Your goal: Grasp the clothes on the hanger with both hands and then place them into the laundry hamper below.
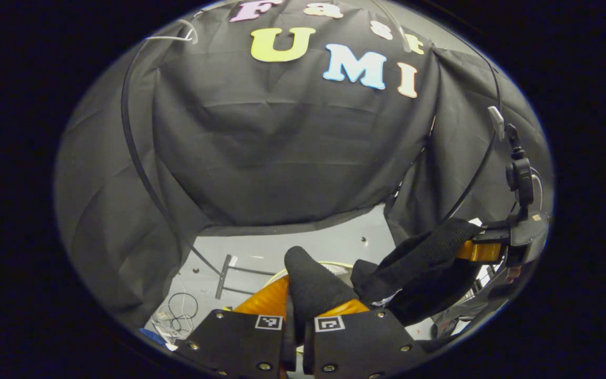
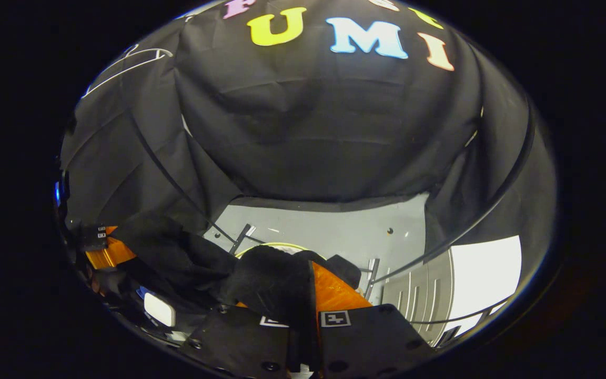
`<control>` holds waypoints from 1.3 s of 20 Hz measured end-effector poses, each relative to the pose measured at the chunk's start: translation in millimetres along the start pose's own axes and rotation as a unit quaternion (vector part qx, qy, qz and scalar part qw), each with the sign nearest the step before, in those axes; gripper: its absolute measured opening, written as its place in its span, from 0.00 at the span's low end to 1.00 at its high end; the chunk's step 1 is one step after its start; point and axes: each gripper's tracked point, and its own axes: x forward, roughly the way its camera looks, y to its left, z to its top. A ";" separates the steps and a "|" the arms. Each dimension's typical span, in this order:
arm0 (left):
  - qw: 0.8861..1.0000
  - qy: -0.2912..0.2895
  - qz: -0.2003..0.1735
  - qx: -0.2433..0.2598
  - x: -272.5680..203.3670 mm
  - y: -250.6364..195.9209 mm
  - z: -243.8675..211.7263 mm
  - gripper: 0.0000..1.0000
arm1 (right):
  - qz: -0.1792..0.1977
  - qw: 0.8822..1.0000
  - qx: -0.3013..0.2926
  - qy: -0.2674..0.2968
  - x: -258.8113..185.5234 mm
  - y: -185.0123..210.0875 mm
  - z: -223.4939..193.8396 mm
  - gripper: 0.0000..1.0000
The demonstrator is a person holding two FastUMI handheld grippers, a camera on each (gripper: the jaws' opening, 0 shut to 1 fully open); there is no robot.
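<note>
Black cloth walls the booth, with pale grey floor (image 1: 303,245) below. Both grippers carry one black garment (image 1: 413,268) low over the floor, where a yellow-green rim (image 2: 274,245), probably the laundry hamper, peeks out just behind it. The left gripper (image 1: 303,308) pinches a fold between its orange fingers; the right gripper (image 2: 303,300) likewise clamps cloth, and appears far right in the left gripper view. Both point forward and slightly down. Best to lower both together, centred over the rim, before spreading the fingers.
</note>
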 end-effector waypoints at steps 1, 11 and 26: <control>1.000 0.004 0.000 0.001 4.3 0.3 -1.1 0.07 | -0.002 1.000 0.006 0.008 5.1 -0.7 -4.2 0.13; 0.999 0.039 0.002 -0.026 26.8 7.4 -40.1 0.34 | 0.011 0.998 0.044 0.049 8.0 8.2 -34.9 0.49; 0.996 0.016 0.075 -0.038 -78.3 -15.4 -41.5 0.95 | -0.008 0.997 0.010 -0.082 -95.0 -64.7 15.0 0.98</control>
